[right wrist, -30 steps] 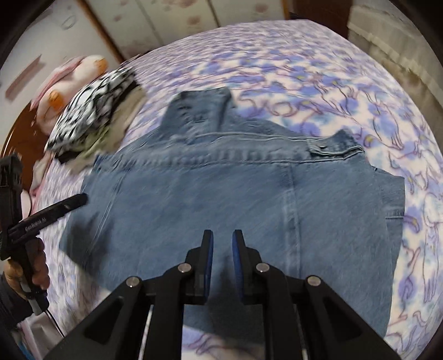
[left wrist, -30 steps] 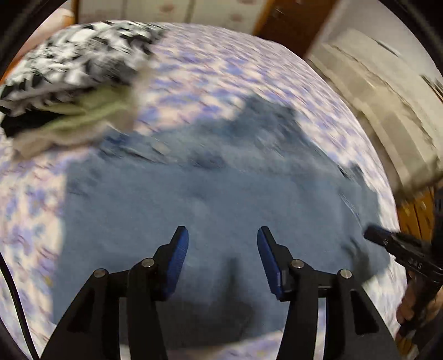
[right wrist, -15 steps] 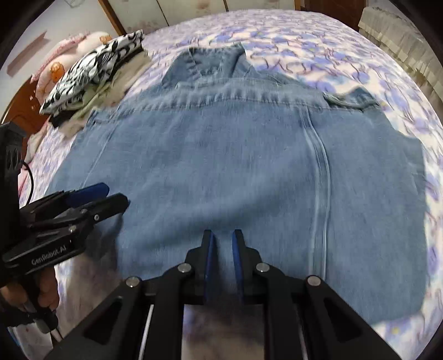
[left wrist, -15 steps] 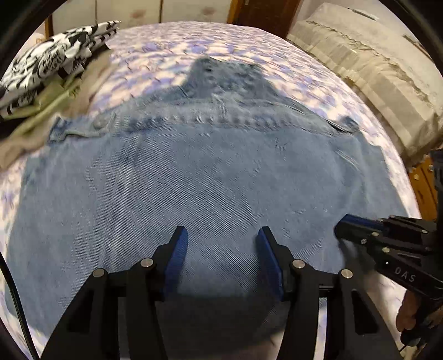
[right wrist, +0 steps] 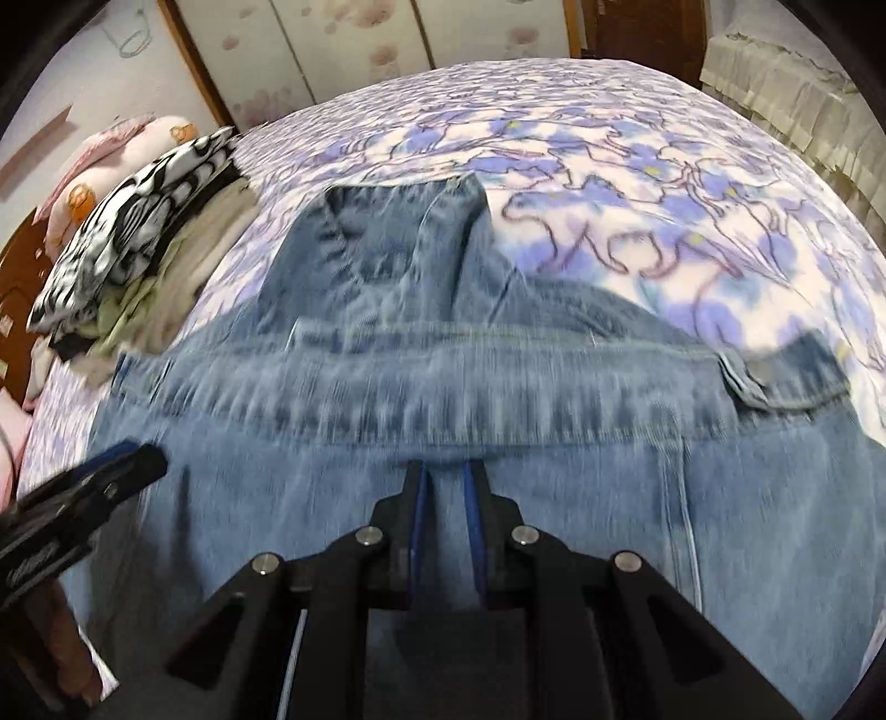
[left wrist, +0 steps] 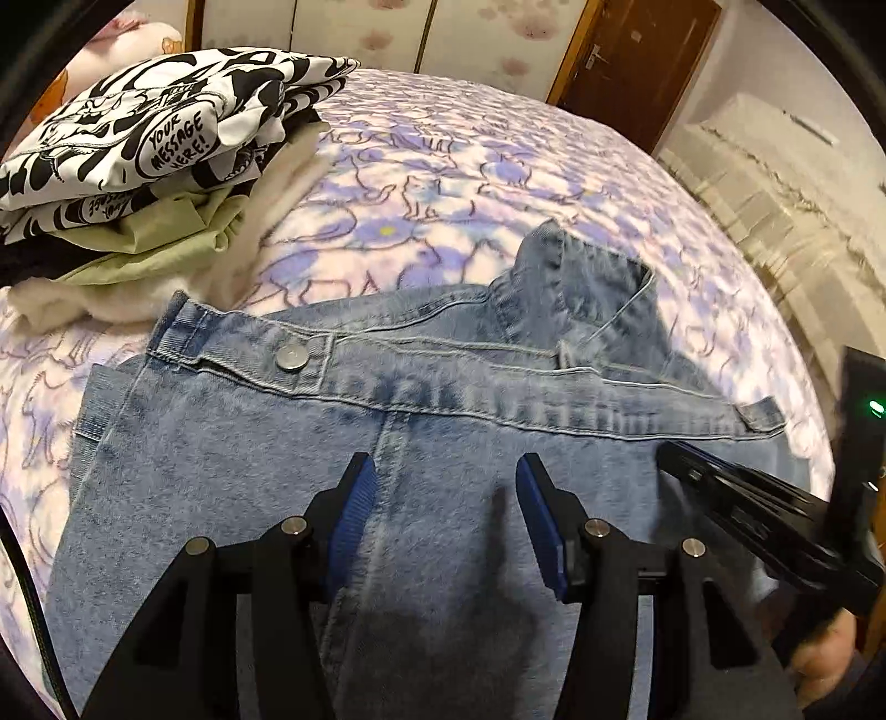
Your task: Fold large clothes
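While both hands angle steeply down over the bed, the left tongs [left wrist: 446, 487] stand about half open with nothing between their blue pads, poised just above the denim garment [left wrist: 421, 443]. The right tongs [right wrist: 446, 487] are nearly closed, only a narrow gap left between the pads; their tips sit at a seam of the denim, and motion blur hides whether they pinch any cloth. Each pair of tongs shows in the other's view, side by side over the cloth. Part of a hand [left wrist: 830, 653] gripping the right handle is visible. The garment lies spread flat across the near half of the bed [left wrist: 498, 166], which wears a purple-and-white floral cover. A stack of folded clothes [left wrist: 144, 166] sits at the bed's far left corner. Beyond stand pale panelled wardrobe doors [right wrist: 332, 50] and a brown door [left wrist: 637, 61].
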`<state>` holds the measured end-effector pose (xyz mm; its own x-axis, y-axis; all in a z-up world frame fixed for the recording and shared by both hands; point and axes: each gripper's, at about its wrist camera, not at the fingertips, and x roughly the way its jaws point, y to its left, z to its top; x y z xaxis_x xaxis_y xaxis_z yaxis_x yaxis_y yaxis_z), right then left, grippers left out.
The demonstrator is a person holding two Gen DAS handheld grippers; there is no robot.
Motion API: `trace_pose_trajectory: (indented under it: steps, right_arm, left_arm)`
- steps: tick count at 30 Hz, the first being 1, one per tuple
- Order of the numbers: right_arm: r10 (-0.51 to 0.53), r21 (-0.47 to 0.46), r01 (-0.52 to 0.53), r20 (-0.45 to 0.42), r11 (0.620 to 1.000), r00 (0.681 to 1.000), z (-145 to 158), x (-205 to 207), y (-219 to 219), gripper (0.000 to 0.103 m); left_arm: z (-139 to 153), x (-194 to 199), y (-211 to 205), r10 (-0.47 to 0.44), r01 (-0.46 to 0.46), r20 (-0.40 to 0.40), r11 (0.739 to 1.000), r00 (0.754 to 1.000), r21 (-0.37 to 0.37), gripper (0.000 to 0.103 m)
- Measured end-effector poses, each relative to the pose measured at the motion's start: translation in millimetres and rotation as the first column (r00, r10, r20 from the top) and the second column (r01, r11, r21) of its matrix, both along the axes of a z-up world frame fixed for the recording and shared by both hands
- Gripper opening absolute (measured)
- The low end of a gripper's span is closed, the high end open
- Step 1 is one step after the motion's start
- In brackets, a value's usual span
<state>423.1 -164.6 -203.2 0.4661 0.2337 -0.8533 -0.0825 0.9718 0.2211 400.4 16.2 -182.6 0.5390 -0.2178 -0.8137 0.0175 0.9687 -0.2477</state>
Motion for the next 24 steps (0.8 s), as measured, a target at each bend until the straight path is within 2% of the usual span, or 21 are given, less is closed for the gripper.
trace_pose_trajectory:
  steps: [7,9,12,13,15,17,19,20,22,23,24]
  right_arm:
    - [-0.02,-0.014,0.02,-0.005,1.0,1.0,-3,8,6,0.014]
    - [-0.009,-0.007,0.009,0.0,1.0,1.0,-2,6,4,0.014]
    - [0.008,0.005,-0.008,0.0,1.0,1.0,-1,4,-4,0.006]
    - [-0.01,-0.021,0.01,-0.001,1.0,1.0,-1,3,-14,0.0]
    - [-0.058,-0.062,0.058,0.006,0.996,0.998,-1,0,-39,0.0]
    - [-0.112,-0.093,0.111,-0.003,0.99,0.994,-4,-2,-67,0.0]
    - [-0.161,-0.084,0.16,-0.009,0.984,0.987,-5,-10,-105,0.0]
    - [-0.171,-0.066,0.17,-0.006,0.983,0.985,-4,-15,-122,0.0]
    - [-0.204,-0.149,0.202,0.003,0.968,0.979,-2,-22,-139,0.0]
    - [-0.213,-0.172,0.21,0.003,0.962,0.977,-3,-24,-146,0.0]
    - [-0.22,-0.157,0.217,-0.001,0.963,0.975,-3,-28,-156,0.0]
  left_arm:
    - [-11,4,-23,-0.046,0.046,-0.01,0.999,0.999,0.023,0.052]
    - [-14,6,-29,-0.056,0.056,0.002,0.996,0.998,0.064,0.053]
    - [-24,18,-29,-0.06,0.055,0.025,0.98,0.998,0.19,0.053]
    - [-25,22,-25,-0.059,0.053,0.025,0.977,0.998,0.207,0.054]
    - [-28,31,-13,-0.078,0.077,0.0,0.984,0.997,0.163,0.053]
    - [-28,34,-6,-0.108,0.106,-0.001,0.981,0.994,0.163,0.052]
    - [-26,35,-3,-0.129,0.12,0.022,0.965,0.991,0.232,0.052]
    - [-26,36,1,-0.119,0.108,0.027,0.961,0.992,0.255,0.048]
    - [-27,41,15,-0.129,0.122,0.019,0.973,0.991,0.198,0.043]
    - [-27,41,17,-0.136,0.13,0.02,0.972,0.99,0.194,0.04]
    - [-26,40,18,-0.155,0.149,0.019,0.969,0.988,0.198,0.04]
